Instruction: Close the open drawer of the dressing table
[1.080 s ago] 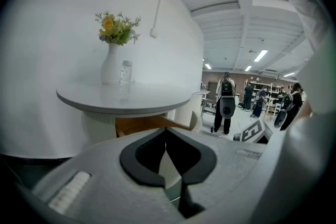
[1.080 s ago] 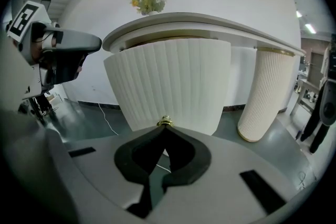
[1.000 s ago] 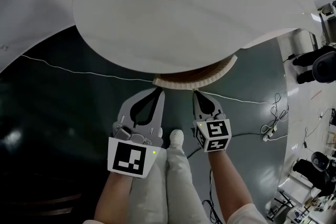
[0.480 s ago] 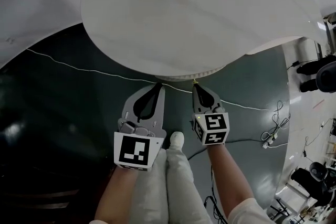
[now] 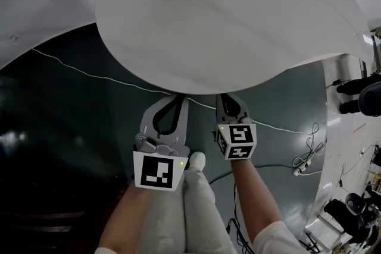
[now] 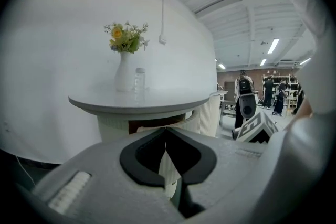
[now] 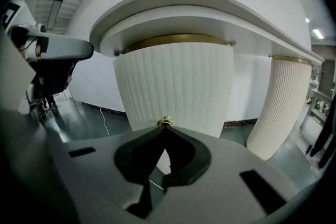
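Shows the ribbed drawer (image 7: 173,86) tucked beneath the white tabletop (image 5: 226,21) and seemingly almost home, with its gold knob (image 7: 165,122) right at the tips of the right tongs (image 7: 164,131), pressed together on nothing. Push squarely along the drawer's travel, through the knob, so the curved front neither skews nor rebounds. Hold the left tongs (image 6: 166,134), likewise closed and empty, clear of the front.

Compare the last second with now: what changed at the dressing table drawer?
The drawer slid in. A second ago its ribbed front stuck out past the tabletop edge; in the head view it is now out of sight beneath. The left gripper and right gripper advanced with it. Unchanged: both stay shut, and the right gripper's tips sit at the gold knob.
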`<state>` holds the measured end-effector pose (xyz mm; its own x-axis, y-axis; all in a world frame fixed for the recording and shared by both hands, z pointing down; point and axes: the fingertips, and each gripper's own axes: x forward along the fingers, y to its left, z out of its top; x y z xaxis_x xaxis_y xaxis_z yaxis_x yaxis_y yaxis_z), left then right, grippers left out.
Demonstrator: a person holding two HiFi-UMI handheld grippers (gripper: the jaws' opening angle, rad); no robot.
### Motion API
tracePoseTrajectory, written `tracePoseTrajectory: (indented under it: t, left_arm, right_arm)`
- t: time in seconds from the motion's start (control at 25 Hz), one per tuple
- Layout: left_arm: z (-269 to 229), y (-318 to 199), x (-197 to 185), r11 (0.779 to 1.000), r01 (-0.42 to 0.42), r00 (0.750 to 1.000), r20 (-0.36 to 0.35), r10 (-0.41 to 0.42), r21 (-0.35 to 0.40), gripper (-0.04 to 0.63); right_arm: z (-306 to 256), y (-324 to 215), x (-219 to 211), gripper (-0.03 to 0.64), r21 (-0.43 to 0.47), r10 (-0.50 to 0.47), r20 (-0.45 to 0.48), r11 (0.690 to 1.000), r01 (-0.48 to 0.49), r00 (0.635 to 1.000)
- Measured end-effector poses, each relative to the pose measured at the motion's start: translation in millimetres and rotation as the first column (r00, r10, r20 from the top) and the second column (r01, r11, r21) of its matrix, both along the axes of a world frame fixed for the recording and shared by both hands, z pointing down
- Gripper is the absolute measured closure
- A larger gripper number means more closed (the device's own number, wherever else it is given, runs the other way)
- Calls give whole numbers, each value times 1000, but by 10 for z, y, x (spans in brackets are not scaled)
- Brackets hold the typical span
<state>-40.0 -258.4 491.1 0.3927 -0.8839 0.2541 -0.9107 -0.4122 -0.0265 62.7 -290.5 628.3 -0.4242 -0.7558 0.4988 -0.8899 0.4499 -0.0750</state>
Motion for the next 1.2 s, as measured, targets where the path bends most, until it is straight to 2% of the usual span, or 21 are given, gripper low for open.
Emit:
tracePoseTrajectory:
  t: [0.4,1.0,1.2]
  left_arm:
    - [4,47,-19,1000,7,1000,29,-7,-2,580]
    - [4,132,-146,999,33,999,40,-32,-22,580]
    - [13,153,-125,999,32,999,36,-32,-16,580]
  right_arm:
    - [-22,-198,-59,619,34,-20,-5,999,20,1000]
    - [-11,-410,-89,618,85,-3,14,996,1,1000]
    - [-7,-397,-90,618,93,-4,-7,996,4,1000]
